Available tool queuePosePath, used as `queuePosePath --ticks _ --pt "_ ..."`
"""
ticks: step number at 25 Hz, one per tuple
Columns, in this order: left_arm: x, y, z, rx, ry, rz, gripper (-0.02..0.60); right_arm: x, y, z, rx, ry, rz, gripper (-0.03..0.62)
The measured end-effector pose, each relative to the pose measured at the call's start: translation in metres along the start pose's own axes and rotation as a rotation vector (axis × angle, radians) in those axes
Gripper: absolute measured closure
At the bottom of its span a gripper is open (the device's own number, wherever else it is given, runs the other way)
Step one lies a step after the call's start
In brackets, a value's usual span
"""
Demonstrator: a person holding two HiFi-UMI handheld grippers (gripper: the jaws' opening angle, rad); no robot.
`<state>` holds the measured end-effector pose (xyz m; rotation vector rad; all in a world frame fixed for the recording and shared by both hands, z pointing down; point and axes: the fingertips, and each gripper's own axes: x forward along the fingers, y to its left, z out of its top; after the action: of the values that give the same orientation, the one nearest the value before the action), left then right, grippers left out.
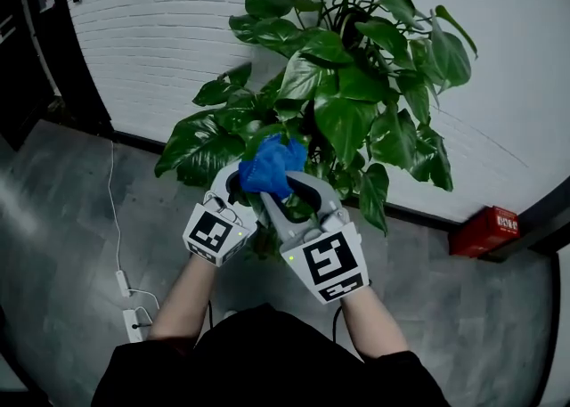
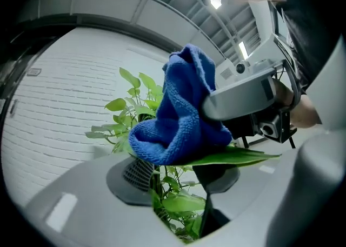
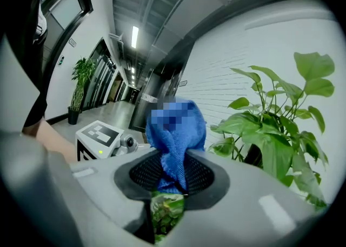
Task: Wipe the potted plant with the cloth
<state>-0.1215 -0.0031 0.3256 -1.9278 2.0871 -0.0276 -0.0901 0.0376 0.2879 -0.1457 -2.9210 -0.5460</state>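
The potted plant point(image 1: 347, 85) with broad green leaves stands against the white brick wall; its pot is hidden behind leaves and grippers. My right gripper point(image 1: 289, 193) is shut on a bunched blue cloth point(image 1: 272, 165), which sits pinched between its pads point(image 3: 173, 170). In the left gripper view the cloth point(image 2: 178, 116) rests on top of a long leaf point(image 2: 232, 158) that lies flat just above my left gripper point(image 2: 175, 178). That left gripper point(image 1: 233, 191) is open, close beside the right one and under the cloth, its pads pressing on nothing.
A red box point(image 1: 485, 229) sits on the floor by the wall at right. A white power strip point(image 1: 132, 321) and its cable lie on the grey floor at left. Another potted plant point(image 3: 81, 78) stands far down the corridor.
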Motion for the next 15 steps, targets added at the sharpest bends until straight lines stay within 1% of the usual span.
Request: queuePosePath --ticks 5,9,15 --pt "-0.004 -0.006 -0.002 -0.008 0.01 0.012 0.356 -0.012 0.007 -0.005 0.006 -0.006 0.003 0.485" --pt "-0.006 -0.01 -0.005 -0.041 0.008 0.023 0.356 -0.02 0.011 -0.009 0.004 -0.013 -0.005 0.485" --pt "-0.01 -0.016 -0.013 -0.086 0.024 0.029 0.356 -0.031 0.021 -0.019 0.034 -0.025 0.006 0.485"
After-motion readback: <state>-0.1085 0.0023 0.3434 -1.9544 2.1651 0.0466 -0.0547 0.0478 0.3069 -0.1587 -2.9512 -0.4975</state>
